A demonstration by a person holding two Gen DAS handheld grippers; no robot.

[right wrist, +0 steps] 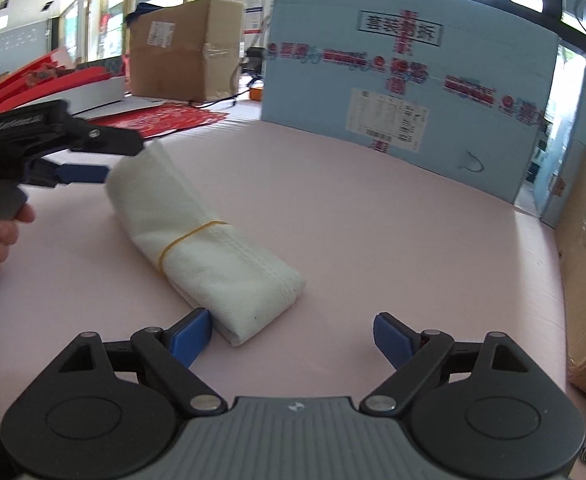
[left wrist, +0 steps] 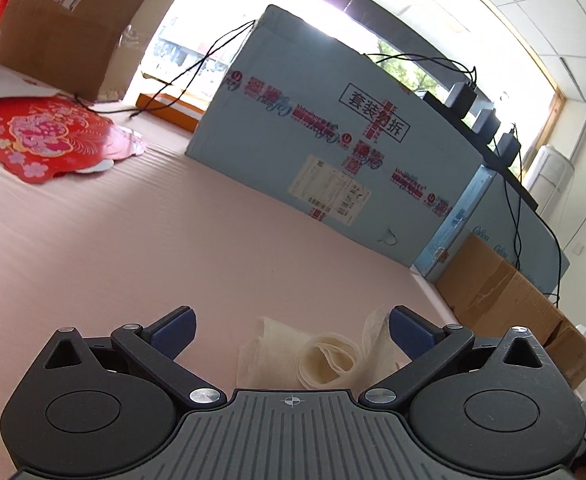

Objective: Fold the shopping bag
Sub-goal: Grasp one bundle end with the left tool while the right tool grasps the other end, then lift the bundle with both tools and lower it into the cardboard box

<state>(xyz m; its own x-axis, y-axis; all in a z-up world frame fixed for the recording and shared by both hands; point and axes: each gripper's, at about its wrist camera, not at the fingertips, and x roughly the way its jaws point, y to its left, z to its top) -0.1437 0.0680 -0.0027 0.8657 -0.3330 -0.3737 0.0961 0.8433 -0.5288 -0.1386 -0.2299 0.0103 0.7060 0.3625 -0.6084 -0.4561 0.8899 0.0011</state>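
Lying rolled up on the pink table cover [right wrist: 373,216], the white shopping bag [right wrist: 197,248] is bound around its middle by a yellow rubber band [right wrist: 191,236]. Its stitched end points toward the near side, its other end toward the far left.

At the near end, the right gripper [right wrist: 293,338] has its jaws spread wide and grips nothing; its left blue pad [right wrist: 191,336] sits just beside the bag's corner, while the other pad is well apart from the fabric.

At the far left end, the left gripper [right wrist: 105,160], carried in a person's hand [right wrist: 1,236], has its jaws wide apart too. In the left wrist view the bag's rolled end [left wrist: 325,356] lies between the fingers of that gripper [left wrist: 291,330]; the right pad is close against loose fabric, but nothing is clamped.

Beyond the bag stands a light blue carton [right wrist: 409,72] with printed tape, and a brown cardboard box [right wrist: 185,48] sits at the far left. Red paper decorations [left wrist: 41,136] lie on the cover's far edge.
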